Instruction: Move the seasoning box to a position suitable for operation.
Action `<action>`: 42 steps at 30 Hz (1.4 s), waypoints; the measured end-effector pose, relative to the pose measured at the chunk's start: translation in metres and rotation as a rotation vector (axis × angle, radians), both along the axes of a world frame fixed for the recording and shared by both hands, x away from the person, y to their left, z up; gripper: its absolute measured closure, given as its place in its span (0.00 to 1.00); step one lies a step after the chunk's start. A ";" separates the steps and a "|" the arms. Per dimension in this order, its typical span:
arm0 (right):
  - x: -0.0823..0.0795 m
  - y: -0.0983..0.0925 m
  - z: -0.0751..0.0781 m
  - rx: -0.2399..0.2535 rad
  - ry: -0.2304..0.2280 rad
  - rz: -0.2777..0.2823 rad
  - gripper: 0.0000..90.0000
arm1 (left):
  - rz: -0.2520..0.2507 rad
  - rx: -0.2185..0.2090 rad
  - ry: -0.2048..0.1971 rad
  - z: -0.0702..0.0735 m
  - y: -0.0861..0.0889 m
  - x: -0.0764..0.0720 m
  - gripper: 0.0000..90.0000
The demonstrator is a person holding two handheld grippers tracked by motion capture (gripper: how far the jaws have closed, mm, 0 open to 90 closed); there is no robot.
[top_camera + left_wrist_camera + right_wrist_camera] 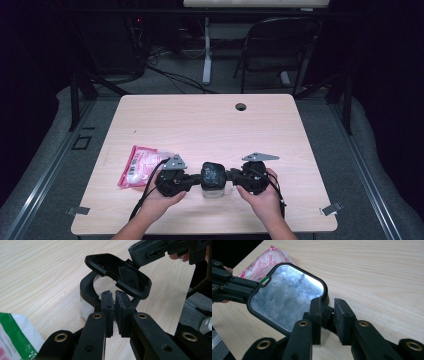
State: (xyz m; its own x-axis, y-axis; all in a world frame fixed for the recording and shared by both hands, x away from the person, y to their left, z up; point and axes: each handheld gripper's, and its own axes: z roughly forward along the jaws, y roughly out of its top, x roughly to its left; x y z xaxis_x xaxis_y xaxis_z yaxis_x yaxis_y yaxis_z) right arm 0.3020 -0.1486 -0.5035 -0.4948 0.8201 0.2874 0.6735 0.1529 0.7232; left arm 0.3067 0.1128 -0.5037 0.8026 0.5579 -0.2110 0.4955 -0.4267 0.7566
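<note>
A dim room surrounded a pale wooden table (210, 125), with a folding chair (272, 47) and desk legs beyond its far edge. Near the table's front edge, about midway across, stood a small clear container (214, 190) with a black hinged lid (214, 173). The lid was tilted up and partly open, its frosted clear panel facing the right gripper view, while the container's black rim lay below it.

The left gripper (192, 181) came in from the left, its jaws nearly closed, with only a narrow gap between the pads, at the container's near rim; whether they actually pinched it could not be told. The right gripper (233, 175) came in from the right, its jaws partly apart around the lid's ribbed tab (327, 315), with one pad against it and the other standing clear.

Judging by this, the lid had been unlatched and lifted, but not yet swung fully back.

Just left of the hands lay a pink and white packet (137, 165), untouched.
</note>
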 end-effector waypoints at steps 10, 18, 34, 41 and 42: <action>-0.012 0.003 0.010 -0.045 -0.026 0.088 0.65 | -0.013 0.002 -0.003 0.005 -0.006 0.003 0.89; -0.025 0.015 0.012 -0.115 -0.058 0.186 0.53 | -0.001 0.001 -0.016 0.009 -0.010 0.004 0.71; -0.028 0.031 0.003 -0.206 -0.128 0.166 0.49 | 0.020 0.043 -0.014 -0.002 -0.014 0.004 0.59; -0.027 0.030 0.004 -0.200 -0.120 0.169 0.49 | 0.010 0.056 -0.010 -0.007 -0.015 0.005 0.56; -0.027 0.030 0.003 -0.194 -0.119 0.166 0.49 | 0.008 0.053 -0.004 -0.007 -0.015 0.006 0.56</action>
State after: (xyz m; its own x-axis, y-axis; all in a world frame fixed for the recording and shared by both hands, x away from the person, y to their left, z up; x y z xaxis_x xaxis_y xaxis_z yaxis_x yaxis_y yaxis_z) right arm 0.2750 -0.1182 -0.5001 -0.6483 0.7587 0.0644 0.5393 0.3978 0.7423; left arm 0.3126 0.0981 -0.5111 0.7990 0.5745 -0.1776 0.4957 -0.4620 0.7355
